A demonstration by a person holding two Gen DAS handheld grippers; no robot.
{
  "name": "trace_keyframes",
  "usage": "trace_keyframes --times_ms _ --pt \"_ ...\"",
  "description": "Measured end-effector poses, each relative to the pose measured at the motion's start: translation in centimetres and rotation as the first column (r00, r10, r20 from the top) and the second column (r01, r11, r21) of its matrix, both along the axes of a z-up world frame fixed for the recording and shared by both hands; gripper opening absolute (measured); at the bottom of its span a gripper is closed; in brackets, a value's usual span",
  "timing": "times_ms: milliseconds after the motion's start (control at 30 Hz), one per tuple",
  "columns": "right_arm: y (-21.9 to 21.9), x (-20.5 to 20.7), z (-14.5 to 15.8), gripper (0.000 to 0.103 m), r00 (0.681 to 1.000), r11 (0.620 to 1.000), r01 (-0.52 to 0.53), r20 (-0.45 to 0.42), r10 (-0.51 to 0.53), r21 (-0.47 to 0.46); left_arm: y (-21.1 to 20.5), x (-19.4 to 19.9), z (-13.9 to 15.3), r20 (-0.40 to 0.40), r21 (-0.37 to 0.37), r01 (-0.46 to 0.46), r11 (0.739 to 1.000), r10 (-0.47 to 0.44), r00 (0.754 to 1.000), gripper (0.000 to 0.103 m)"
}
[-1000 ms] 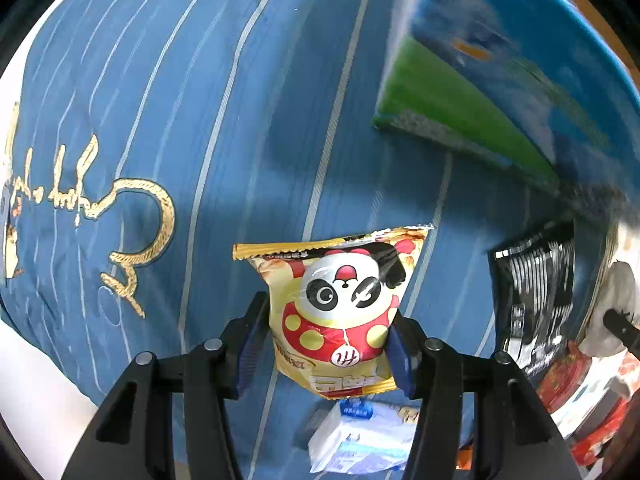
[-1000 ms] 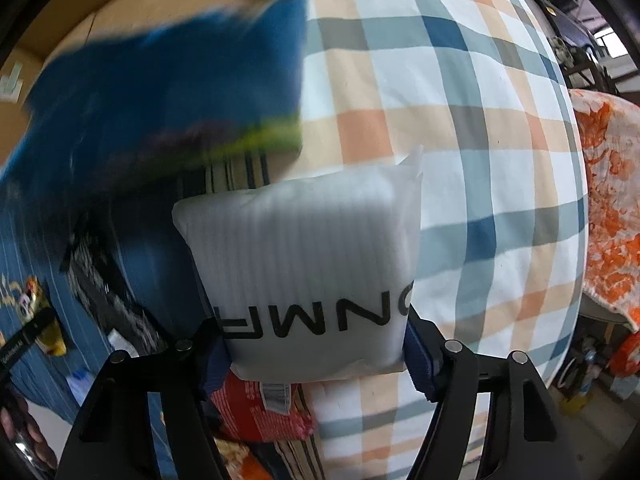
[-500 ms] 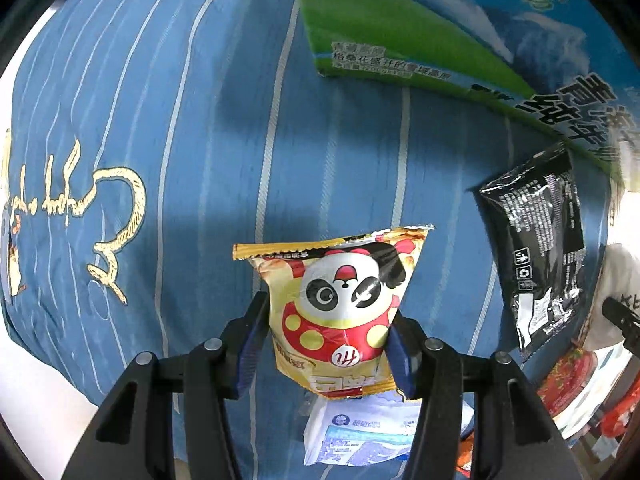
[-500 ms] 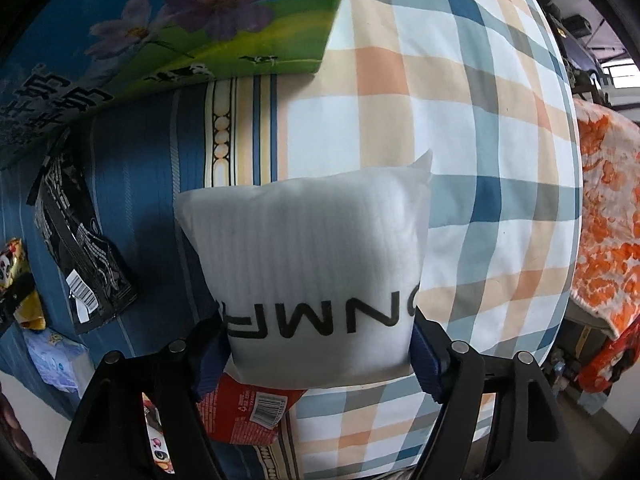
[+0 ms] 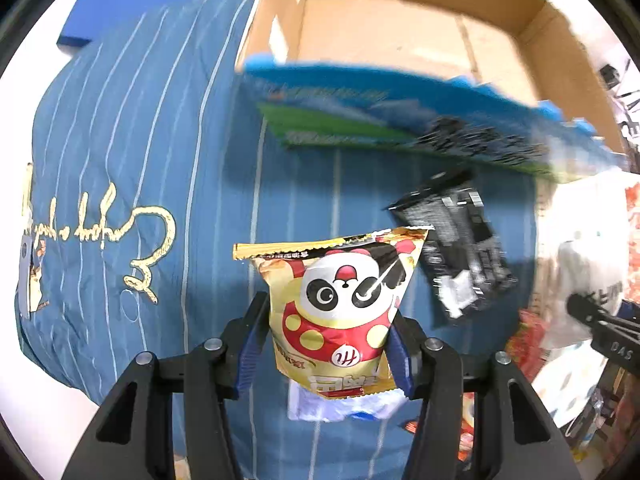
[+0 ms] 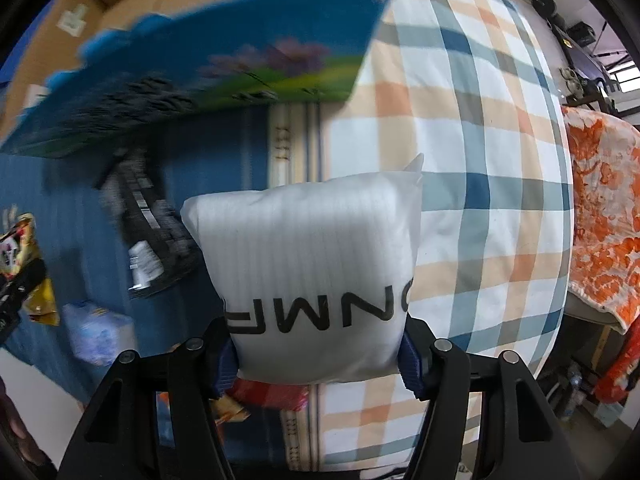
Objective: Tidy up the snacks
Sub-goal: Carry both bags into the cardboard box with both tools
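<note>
On the left, the left gripper [image 5: 326, 350] holds the panda snack bag [image 5: 334, 308] by its lower part; the blue pads press on both sides of it and the jaws stand narrow. The bag hangs above the blue striped bedcover [image 5: 140, 160], which has gold embroidery on its left side. Beyond the bag, toward the top, stands the open cardboard box [image 5: 400, 28], and a blue and green flap [image 5: 380, 116], blurred, reaches out from the box's near edge. To the right of the panda bag, between it and the box, a black packet [image 5: 456, 256] lies on the bedcover. A pale blue tissue pack [image 5: 340, 404] lies just below the panda bag.

On the right, the right gripper [image 6: 318, 356] has a white puffy bag [image 6: 316, 276] with black letters between its pads, and its jaws are closing on it. This bag hangs over the checked blanket [image 6: 480, 160], which lies right of the box, and a red packet [image 6: 268, 394] shows under it.
</note>
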State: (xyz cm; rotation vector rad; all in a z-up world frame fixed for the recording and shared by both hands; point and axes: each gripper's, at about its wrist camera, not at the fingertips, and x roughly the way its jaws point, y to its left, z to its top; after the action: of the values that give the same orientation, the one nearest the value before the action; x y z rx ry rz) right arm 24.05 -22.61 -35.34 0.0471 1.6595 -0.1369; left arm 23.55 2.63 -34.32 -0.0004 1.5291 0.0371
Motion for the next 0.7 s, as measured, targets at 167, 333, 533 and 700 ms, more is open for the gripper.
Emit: trace_keyframes --times_ms 167,333,533,700 --pt "3.1 -1.3 4.7 0.066 0.995 0.998 -0.033 0.091 0.029 0.046 -1.9 -1.3 3.6 0.058 -0.019 0.042 0.999 -0.041 0.997 0.051" --pt "5.0 -1.4 9.0 0.066 0.983 0.994 -0.078 0.172 0.064 0.079 -3.1 -1.3 6.7 0.104 -0.044 0.077 0.996 -0.072 0.992 0.051" --pt "5.8 -1.2 13.1 0.066 0.963 0.988 -0.120 0.256 0.091 0.100 -4.6 -0.4 10.0 0.177 -0.062 0.100 0.993 -0.088 0.980 0.051" --pt "6.0 -0.3 16.1 0.066 0.945 0.984 -0.139 0.310 0.100 0.107 -5.1 0.5 12.9 0.236 -0.082 0.113 0.990 -0.091 0.968 0.051"
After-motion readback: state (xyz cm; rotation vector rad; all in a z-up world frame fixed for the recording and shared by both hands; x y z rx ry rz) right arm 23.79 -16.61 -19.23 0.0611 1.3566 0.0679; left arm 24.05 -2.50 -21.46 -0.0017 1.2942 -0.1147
